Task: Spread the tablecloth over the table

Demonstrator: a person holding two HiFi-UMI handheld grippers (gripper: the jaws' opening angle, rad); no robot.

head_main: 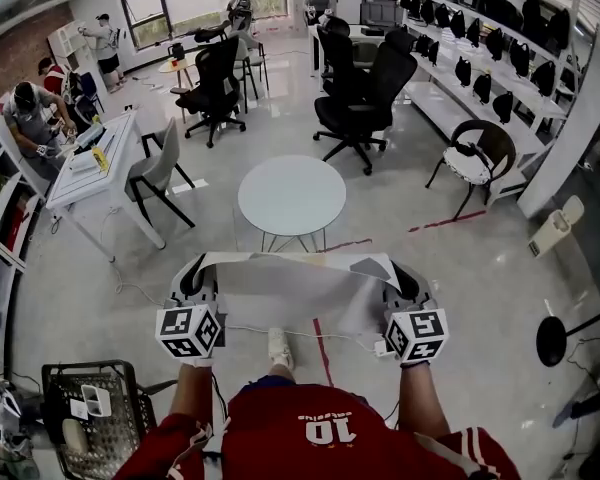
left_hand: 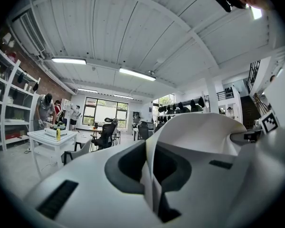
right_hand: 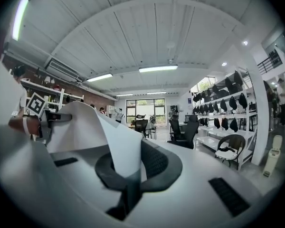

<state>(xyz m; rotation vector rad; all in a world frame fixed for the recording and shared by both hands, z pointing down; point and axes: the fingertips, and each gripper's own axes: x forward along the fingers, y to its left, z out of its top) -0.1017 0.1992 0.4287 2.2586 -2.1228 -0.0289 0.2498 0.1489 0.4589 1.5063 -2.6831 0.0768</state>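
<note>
White cloth (head_main: 300,293) held up in air, just in front of round table (head_main: 292,195), not on it yet. Left gripper (head_main: 202,276) pinched tight on one top corner, right gripper (head_main: 400,278) pinched tight on other.

Cloth looks thin, soft, light, floppy; sags in middle. Best held by corners, pulled flat.

Head view shows table and whole cloth. Gripper views show only pinch up close; table not seen there, maybe hidden behind jaws.

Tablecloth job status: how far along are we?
Done: the white fabric tablecloth is picked up, with the left gripper and right gripper each shut on its upper edge. In hand: it hangs stretched between them, short of the table. Left: the round white table ahead is bare, so the cloth likely still needs carrying over and laying down.
</note>
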